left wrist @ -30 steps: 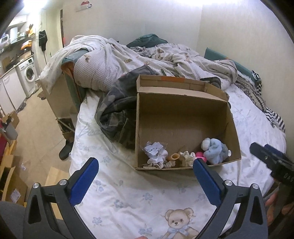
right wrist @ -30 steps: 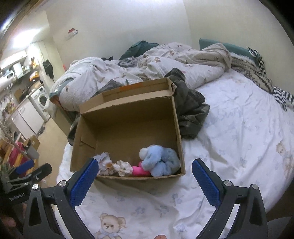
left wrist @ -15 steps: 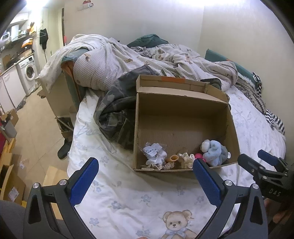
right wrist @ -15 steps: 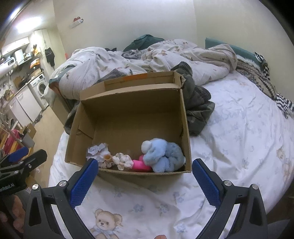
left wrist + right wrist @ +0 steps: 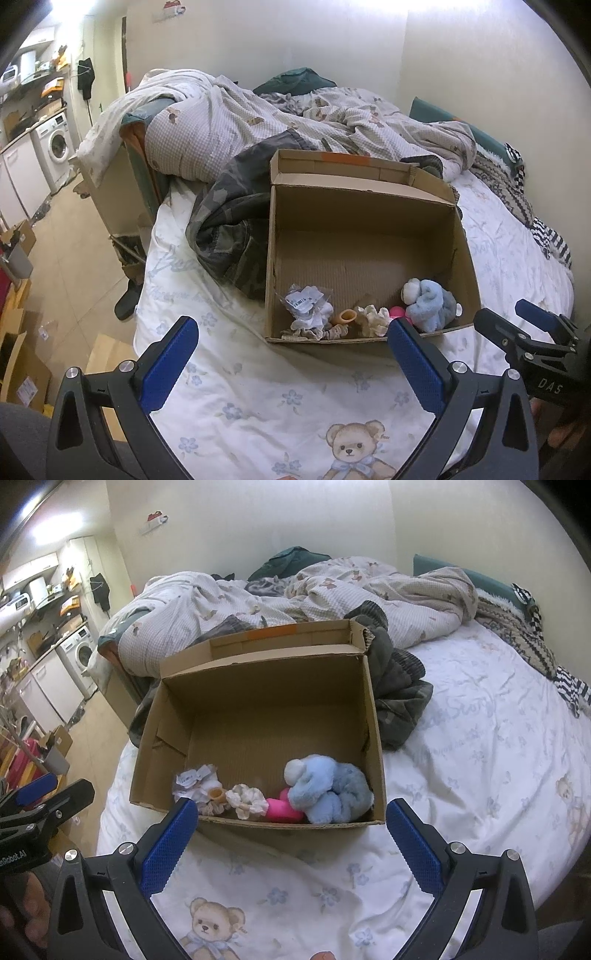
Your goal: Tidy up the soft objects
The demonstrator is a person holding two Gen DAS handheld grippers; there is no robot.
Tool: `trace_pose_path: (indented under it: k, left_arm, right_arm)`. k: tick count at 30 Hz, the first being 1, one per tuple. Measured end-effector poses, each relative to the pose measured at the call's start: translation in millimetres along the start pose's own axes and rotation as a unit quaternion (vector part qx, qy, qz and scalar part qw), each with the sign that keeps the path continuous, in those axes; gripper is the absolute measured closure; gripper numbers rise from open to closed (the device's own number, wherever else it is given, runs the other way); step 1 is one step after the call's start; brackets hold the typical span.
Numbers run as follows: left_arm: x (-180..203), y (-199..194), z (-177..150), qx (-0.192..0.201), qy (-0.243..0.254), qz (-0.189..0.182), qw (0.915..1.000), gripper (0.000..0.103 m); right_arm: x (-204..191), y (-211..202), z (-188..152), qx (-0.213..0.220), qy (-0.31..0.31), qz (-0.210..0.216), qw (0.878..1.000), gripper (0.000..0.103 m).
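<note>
In the left wrist view, the left gripper point(image 5: 291, 354) has its jaws spread wide and empty over the bedsheet point(image 5: 258, 391), and has drawn slightly closer to the cardboard box point(image 5: 362, 258) over the last second. The right gripper point(image 5: 517, 325) has slid further into frame.

In the right wrist view, the right gripper point(image 5: 291, 834), wide and empty, has closed in on the box point(image 5: 376, 746). The blue plush point(image 5: 328, 786), pink item point(image 5: 282, 808) and scrunchies point(image 5: 245, 799) lie along its near wall, so a pick seems next.
</note>
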State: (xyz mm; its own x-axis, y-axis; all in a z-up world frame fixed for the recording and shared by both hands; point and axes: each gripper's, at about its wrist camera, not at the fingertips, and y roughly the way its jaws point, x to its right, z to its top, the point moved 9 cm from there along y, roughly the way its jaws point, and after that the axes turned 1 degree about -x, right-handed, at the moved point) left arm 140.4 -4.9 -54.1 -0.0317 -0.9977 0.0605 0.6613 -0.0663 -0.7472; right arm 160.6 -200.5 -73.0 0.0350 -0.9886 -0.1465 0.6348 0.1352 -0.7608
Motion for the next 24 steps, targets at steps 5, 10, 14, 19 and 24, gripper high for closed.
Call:
trace_pose_path:
  k: [5,10,14,19,24]
  left_arm:
    - [0.9,1.0,-1.8,-0.001,-0.001,0.0,1.0,0.001]
    - [1.4,2.2,-3.2,-0.002,-0.001,-0.001,1.0,0.001]
    - [1.1,2.1,-2.8,-0.002,-0.002,-0.002,1.0,0.001]
    - [1.0,2.4,-2.8,-0.003,0.0,0.0,1.0,0.001]
    - [0.5,2.0,-2.0,-0.003,-0.001,-0.001,1.0,0.001]
  right_arm:
    - [-0.7,0.5,0.0,0.0,0.0,0.0,1.0,0.0]
    - [-1.5,0.8,-0.2,0.0,-0.001,0.0,1.0,0.0]
    - [-1.2,0.9,-0.2,-0.001,-0.001,0.0,1.0,0.0]
    - [-1.4,0.8,0.0,0.0,-0.001,0.0,1.0,0.0]
    - [-1.4,0.9,-0.1,-0.001,-0.001,0.0,1.0,0.0]
